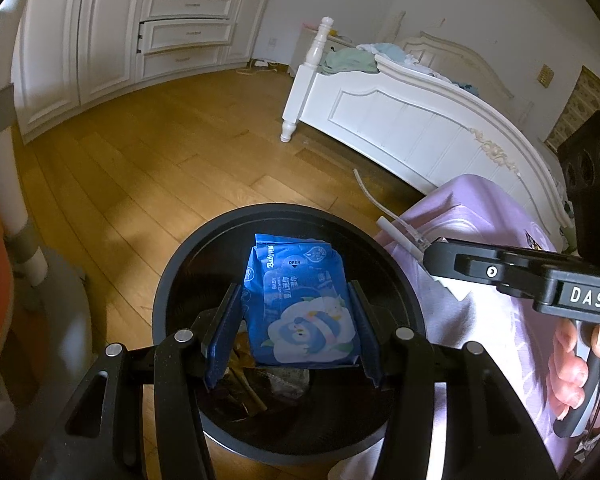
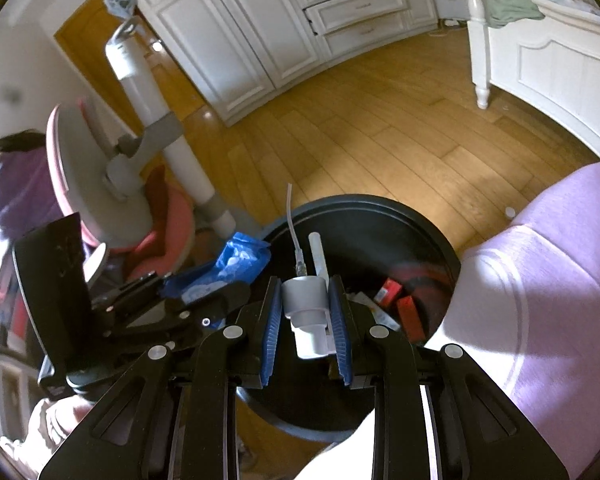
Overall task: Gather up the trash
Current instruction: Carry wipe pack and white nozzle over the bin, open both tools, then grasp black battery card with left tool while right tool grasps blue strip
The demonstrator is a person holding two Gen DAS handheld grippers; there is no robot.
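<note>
Bin (image 1: pixel 188 264): trash inside; left gripper (image 1: pixel 296 312) holds wipes pack (image 1: pixel 300 304); right gripper (image 2: pixel 306 312) holds white plastic piece (image 2: pixel 304 300)

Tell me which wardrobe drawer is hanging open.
The middle drawer of the white wardrobe's stack: its front juts out with a dark gap on its left; the others sit flush.

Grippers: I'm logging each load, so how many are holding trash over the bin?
2: the left gripper holds the blue wipes pack; the right gripper holds a white plastic nozzle piece.
</note>
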